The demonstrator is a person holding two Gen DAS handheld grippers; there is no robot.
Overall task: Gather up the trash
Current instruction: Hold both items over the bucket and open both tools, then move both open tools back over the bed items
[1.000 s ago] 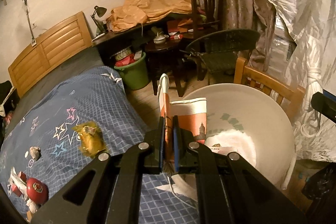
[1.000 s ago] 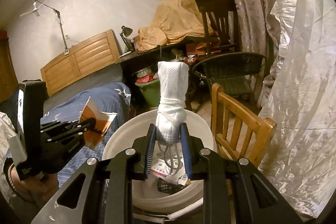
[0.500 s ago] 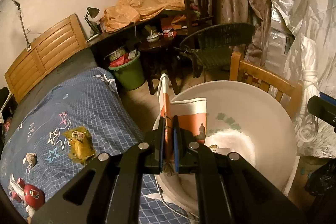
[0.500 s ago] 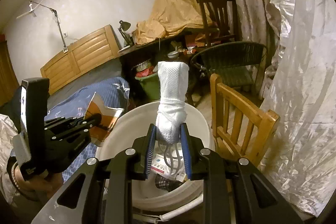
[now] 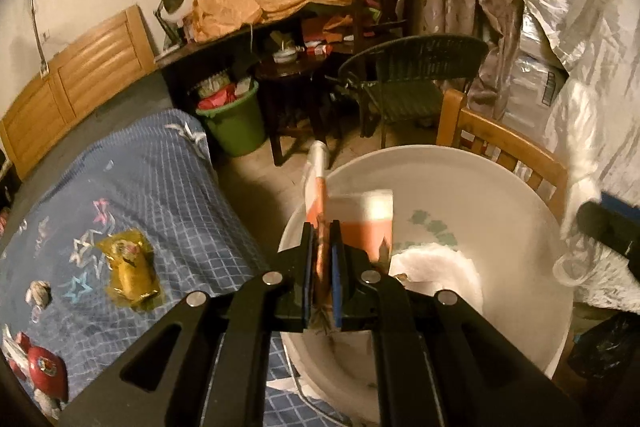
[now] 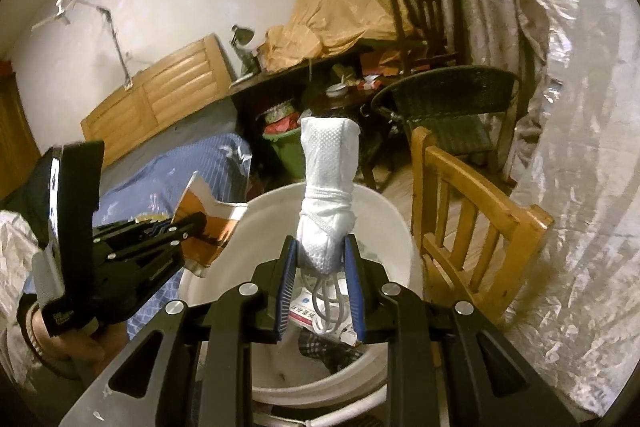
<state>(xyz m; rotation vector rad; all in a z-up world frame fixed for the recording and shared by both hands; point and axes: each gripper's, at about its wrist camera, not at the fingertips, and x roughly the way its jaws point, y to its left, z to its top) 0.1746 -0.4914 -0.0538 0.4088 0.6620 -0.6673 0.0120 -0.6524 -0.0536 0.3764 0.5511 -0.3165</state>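
A white bucket (image 5: 440, 157) (image 6: 256, 205) stands by the bed, holding tissue, printed paper and a checked scrap. My left gripper (image 5: 322, 239) (image 6: 196, 223) hangs over its near rim, shut on a folded orange-and-white paper packet (image 5: 360, 223) (image 6: 216, 223). Its jaws are opening and the packet is still between the pads. My right gripper (image 6: 320, 255) is above the bucket's mouth, shut on a white textured bundle (image 6: 326, 187) tied round its middle, with cord loops dangling below. These jaws are opening too, and the bundle still stands upright between them.
On the blue checked bedcover (image 5: 160, 187) lie a yellow wrapper (image 5: 128, 267), a crumpled wad (image 5: 38, 293) and a red round item (image 5: 44, 367). A wooden chair (image 6: 472, 227) stands right behind the bucket. Beyond it are a dark wicker chair (image 5: 416, 67), a full green bucket (image 5: 236, 127) and silver plastic sheeting (image 6: 580, 187).
Both grippers have moved forward and down towards the white bucket with their loads, and the bucket fills more of each view. The paper packet looks blurred now.
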